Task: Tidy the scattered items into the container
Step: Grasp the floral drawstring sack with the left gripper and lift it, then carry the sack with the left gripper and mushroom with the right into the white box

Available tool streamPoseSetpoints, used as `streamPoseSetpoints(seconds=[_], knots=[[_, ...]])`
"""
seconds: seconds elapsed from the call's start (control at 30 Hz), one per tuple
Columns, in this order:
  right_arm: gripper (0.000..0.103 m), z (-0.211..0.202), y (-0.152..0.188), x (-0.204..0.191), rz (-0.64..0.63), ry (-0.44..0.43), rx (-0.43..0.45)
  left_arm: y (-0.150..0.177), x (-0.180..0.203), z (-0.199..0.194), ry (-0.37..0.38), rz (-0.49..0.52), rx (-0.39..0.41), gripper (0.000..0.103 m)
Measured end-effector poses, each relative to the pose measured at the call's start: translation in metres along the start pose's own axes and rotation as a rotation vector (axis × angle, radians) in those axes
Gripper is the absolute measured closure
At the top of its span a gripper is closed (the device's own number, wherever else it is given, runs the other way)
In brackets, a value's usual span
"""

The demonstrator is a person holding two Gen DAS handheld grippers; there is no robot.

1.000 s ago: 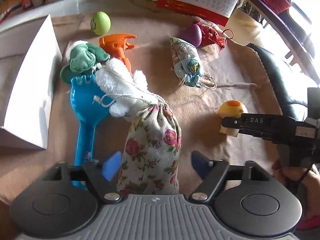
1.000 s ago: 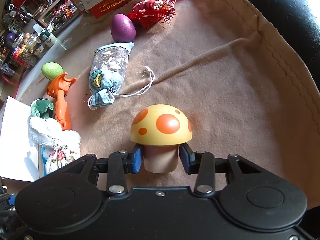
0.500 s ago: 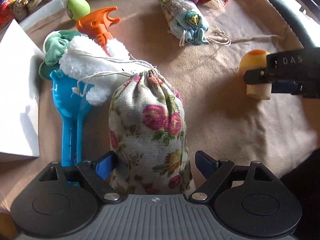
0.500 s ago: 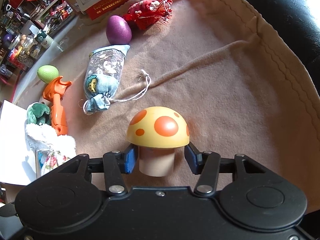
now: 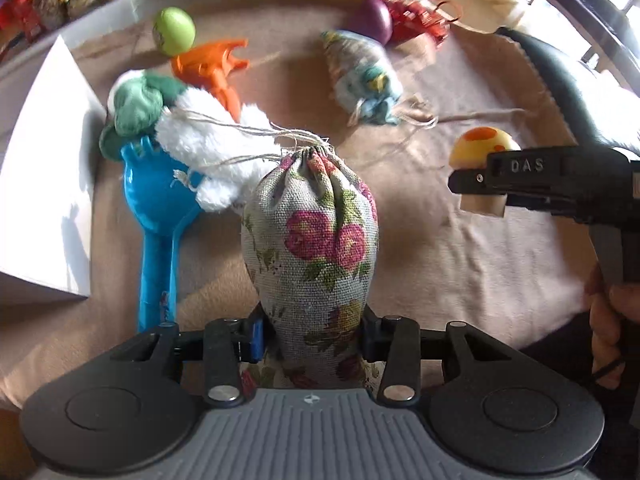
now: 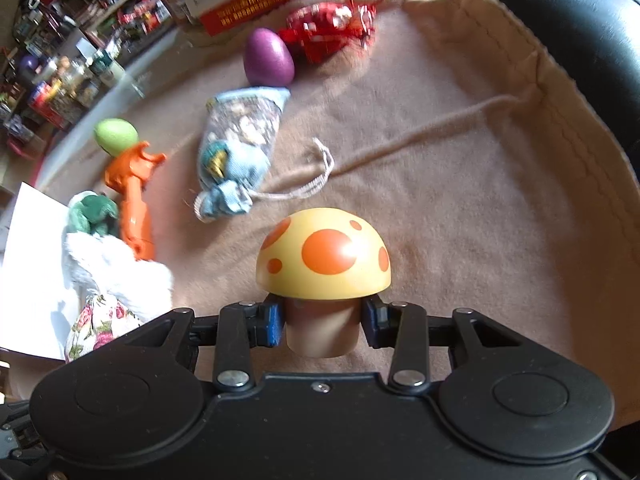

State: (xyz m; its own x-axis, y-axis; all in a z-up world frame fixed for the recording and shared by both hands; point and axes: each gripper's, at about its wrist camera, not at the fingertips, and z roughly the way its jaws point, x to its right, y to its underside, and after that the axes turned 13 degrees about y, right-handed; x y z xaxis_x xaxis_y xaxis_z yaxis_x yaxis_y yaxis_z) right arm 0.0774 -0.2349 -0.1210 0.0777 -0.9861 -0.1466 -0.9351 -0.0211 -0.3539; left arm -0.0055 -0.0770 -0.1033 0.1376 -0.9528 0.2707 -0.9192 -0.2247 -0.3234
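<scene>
While both tools grip something, the scene reads as follows, placed against the floral linen drawstring pouch (image 5: 312, 248).

White box: the white flat-sided cardboard container (image 5: 44, 184) sits far left of the pouch, its top cut off by the frame.
Blue scoop: the blue plastic toy rake (image 5: 156, 216) lies just left of the pouch, its head partly under the white fluffy plush (image 5: 208, 148).
Pouch: cream cloth with pink roses and green leaves, neck cinched by string; its base is hidden behind the tool body.
Left gripper (image 5: 312, 336): clenched on the pouch's lower part, one finger pressing each side.
Blur: the green egg (image 5: 174, 31) and purple egg (image 5: 370, 20) beyond the pouch are smeared.
Mushroom: the yellow wooden mushroom with orange spots (image 6: 324, 258) is right of the pouch, tan stem.
Right gripper (image 6: 322, 320): grasping the mushroom's stem, cap above the fingers.
</scene>
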Motion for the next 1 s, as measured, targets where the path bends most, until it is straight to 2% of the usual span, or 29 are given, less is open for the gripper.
streamPoseSetpoints(seconds=[0.27,0.63,1.0], knots=[[0.062,-0.040,-0.014,0.000,0.003,-0.030,0.085,-0.012,0.009,-0.036,-0.046,0.027,0.095,0.060],[0.062,-0.066,-0.021,-0.013,-0.001,-0.077,0.149,-0.045,0.014,-0.110,-0.017,0.068,0.191,0.060],[0.062,-0.076,-0.021,-0.030,-0.029,-0.094,0.155,-0.063,-0.006,-0.161,-0.118,0.108,0.226,0.060]])
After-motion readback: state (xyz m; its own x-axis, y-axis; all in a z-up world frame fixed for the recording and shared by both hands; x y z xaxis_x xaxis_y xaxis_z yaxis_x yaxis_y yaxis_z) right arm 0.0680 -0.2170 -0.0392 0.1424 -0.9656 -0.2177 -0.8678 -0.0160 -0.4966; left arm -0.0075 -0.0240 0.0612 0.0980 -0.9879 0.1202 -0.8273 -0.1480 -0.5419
